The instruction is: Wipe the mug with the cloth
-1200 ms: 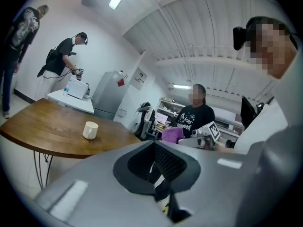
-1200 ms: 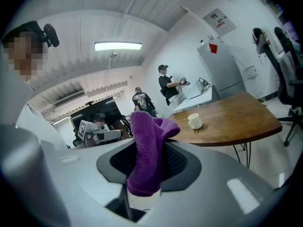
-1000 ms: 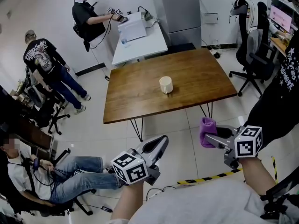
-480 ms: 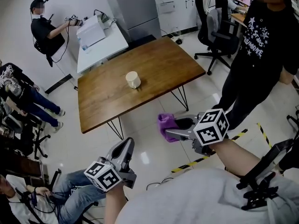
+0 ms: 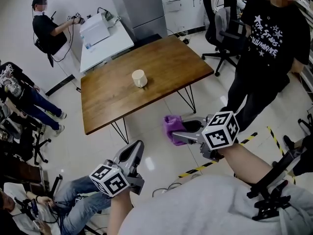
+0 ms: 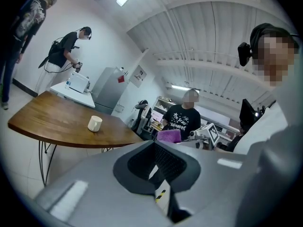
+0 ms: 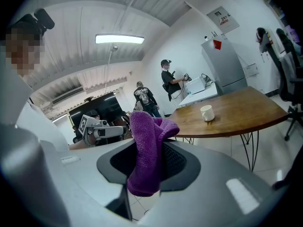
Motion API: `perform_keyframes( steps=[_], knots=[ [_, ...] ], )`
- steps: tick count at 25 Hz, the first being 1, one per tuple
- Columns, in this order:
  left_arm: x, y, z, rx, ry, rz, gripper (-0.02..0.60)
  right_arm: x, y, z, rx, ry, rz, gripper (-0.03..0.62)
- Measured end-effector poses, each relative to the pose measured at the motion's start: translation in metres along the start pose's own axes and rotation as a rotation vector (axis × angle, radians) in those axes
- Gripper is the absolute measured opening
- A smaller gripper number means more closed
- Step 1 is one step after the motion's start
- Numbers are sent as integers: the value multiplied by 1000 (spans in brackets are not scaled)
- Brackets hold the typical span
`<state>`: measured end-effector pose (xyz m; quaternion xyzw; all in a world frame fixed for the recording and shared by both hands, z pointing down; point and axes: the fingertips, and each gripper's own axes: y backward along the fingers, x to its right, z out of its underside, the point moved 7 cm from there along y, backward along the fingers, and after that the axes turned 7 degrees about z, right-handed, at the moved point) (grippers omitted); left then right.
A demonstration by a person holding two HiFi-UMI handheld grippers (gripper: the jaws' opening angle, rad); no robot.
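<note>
Left tongs [image 5: 136,147] pressed together, empty; right tongs [image 5: 175,134] pinch the cloth [image 5: 171,125], which hides their tips.

Left hand-held gripper [image 5: 137,145] with jaws together, empty; right hand-held gripper [image 5: 177,132] clamped on purple cloth [image 5: 170,125].

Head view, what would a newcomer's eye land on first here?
The bright purple fleecy cloth stands out first, clamped in the right gripper over the pale floor. Next comes the lone cream mug, upright on the brown wooden table beyond. The left gripper, lower left, is shut and empty.
</note>
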<state>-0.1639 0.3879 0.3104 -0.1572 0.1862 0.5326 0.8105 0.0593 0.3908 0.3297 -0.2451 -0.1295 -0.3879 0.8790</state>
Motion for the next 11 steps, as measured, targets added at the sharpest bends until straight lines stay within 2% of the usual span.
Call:
perform_keyframes(
  steps=[11],
  knots=[
    [24,2,10,-3,-15,47,2,-18,24,19,18,-28,26,129]
  ],
)
